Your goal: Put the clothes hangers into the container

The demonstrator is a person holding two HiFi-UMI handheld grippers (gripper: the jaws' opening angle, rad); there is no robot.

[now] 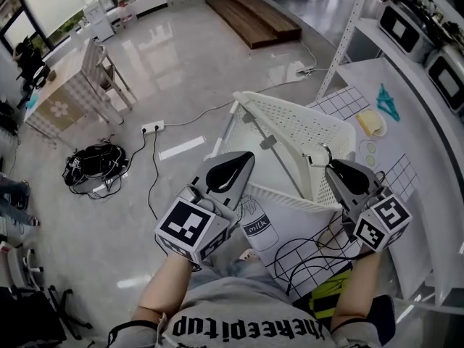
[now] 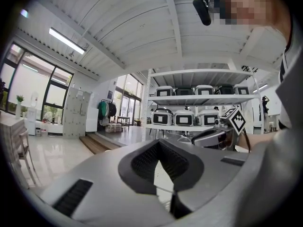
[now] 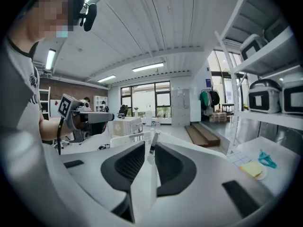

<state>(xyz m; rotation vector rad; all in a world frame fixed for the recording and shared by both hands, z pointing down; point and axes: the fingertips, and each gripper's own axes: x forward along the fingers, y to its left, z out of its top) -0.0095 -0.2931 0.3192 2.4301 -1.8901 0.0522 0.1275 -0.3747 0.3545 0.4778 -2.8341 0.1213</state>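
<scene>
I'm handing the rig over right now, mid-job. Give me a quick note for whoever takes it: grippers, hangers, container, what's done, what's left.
Left gripper: jaws together, nothing in them, held near the white basket.
Right gripper: jaws closed on a white hanger, close to its metal hook, above the basket.
Done: this hanger is picked up and brought over the basket, not yet let go.
Left: lower it in and open the jaws. The black wire items on the table near the person may be more hangers; I cannot tell.
</scene>
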